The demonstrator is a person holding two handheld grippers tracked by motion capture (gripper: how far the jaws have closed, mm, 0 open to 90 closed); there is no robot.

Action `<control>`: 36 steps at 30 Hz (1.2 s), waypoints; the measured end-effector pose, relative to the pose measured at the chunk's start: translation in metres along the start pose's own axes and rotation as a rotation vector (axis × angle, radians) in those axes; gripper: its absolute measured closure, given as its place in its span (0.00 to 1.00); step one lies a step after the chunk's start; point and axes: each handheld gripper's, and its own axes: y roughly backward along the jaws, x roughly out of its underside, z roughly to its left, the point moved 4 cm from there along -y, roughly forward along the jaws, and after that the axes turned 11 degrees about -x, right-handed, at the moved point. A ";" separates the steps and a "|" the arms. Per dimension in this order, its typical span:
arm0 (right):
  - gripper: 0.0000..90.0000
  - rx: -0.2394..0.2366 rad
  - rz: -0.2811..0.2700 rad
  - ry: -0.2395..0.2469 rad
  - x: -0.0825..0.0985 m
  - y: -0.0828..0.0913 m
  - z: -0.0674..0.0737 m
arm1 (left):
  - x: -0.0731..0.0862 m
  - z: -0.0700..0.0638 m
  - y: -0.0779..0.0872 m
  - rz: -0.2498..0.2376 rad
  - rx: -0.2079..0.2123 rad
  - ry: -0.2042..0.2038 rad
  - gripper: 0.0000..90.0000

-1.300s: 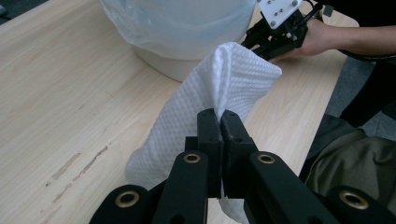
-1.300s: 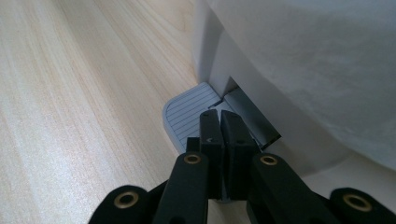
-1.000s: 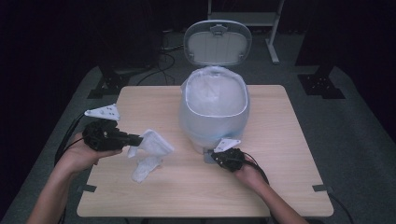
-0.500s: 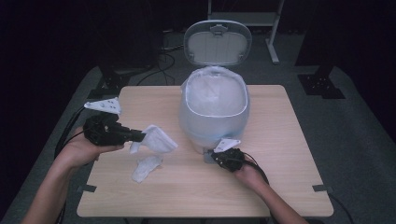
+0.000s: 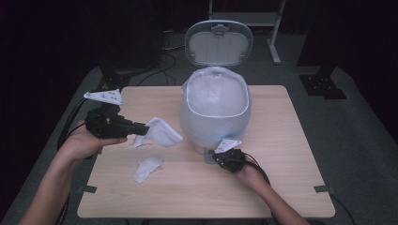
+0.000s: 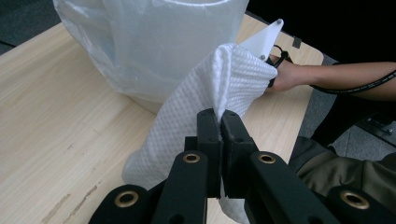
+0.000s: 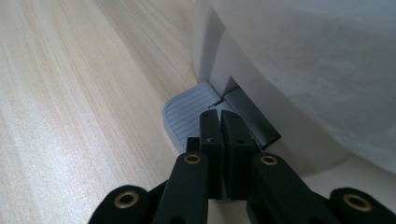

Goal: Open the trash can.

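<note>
A white pedal bin (image 5: 216, 110) lined with a clear plastic bag (image 6: 154, 42) stands mid-table, its lid (image 5: 218, 42) raised. My left gripper (image 5: 141, 127) (image 6: 218, 114) is shut on a white paper towel (image 5: 162, 133) (image 6: 196, 107), held above the table left of the bin. A second crumpled towel (image 5: 146, 168) lies on the table below it. My right gripper (image 5: 215, 156) (image 7: 219, 116) is shut, with its jaw tips resting on the bin's grey foot pedal (image 7: 187, 116) at the bin's front base.
The wooden table (image 5: 281, 178) has bare room at the right and along the front. Cables trail from both grippers. Dark floor, stands and equipment surround the table.
My left gripper has lifted the paper towel up and toward the bin, leaving the crumpled piece on the table. The right gripper has stayed on the pedal.
</note>
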 end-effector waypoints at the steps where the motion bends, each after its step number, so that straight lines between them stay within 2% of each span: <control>1: 0.97 0.000 0.000 -0.002 0.000 0.000 0.000 | -0.002 0.000 0.000 -0.001 -0.002 -0.002 0.98; 10: 0.97 -0.001 0.003 0.010 0.000 0.000 0.000 | -0.018 -0.002 0.003 0.000 0.006 -0.024 0.97; 15: 0.97 -0.023 -0.015 -0.017 0.001 0.000 -0.001 | -0.033 -0.003 0.011 -0.035 0.030 -0.025 0.98; 21: 0.97 -0.019 -0.012 -0.007 0.001 0.000 -0.002 | -0.053 -0.009 0.018 -0.061 0.029 -0.050 0.97; 36: 0.97 -0.020 -0.012 -0.003 0.001 0.000 -0.002 | -0.079 -0.011 0.015 -0.062 0.030 -0.052 0.97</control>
